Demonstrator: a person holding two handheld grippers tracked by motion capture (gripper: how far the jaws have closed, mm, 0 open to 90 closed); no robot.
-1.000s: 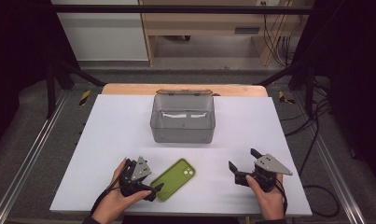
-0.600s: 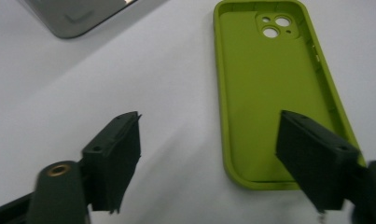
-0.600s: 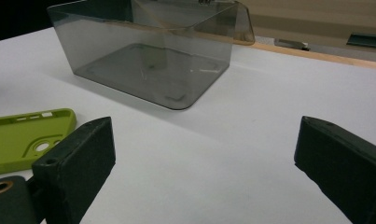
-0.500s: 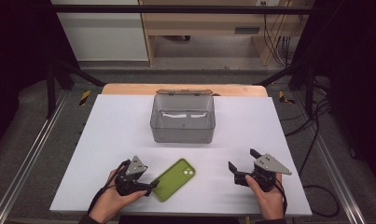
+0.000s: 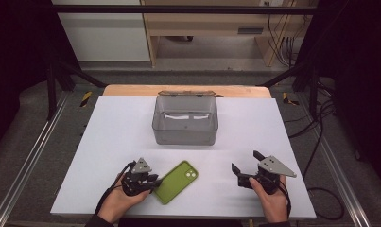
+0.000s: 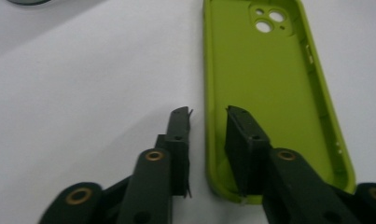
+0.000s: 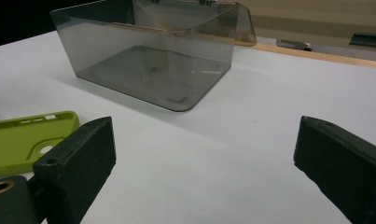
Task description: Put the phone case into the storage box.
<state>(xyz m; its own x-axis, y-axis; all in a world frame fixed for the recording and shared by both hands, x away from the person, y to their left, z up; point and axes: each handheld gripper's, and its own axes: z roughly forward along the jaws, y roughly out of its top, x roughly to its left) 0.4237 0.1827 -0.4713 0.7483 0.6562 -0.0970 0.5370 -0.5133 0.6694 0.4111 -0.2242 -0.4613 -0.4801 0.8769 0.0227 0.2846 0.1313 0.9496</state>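
One left tool [image 6: 208,116] has just closed astride the green phone case's [image 6: 265,93] rim.

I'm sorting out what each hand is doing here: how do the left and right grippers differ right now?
The left gripper has just been closing its fingers around the side wall of the lime-green silicone phone case, one finger inside and one outside; the right gripper has its fingers spread wide with nothing between them. The left gripper's fingers sit low at the case, while the right gripper faces the smoky clear plastic box. Both are black, hand-held, near the white table's front edge.
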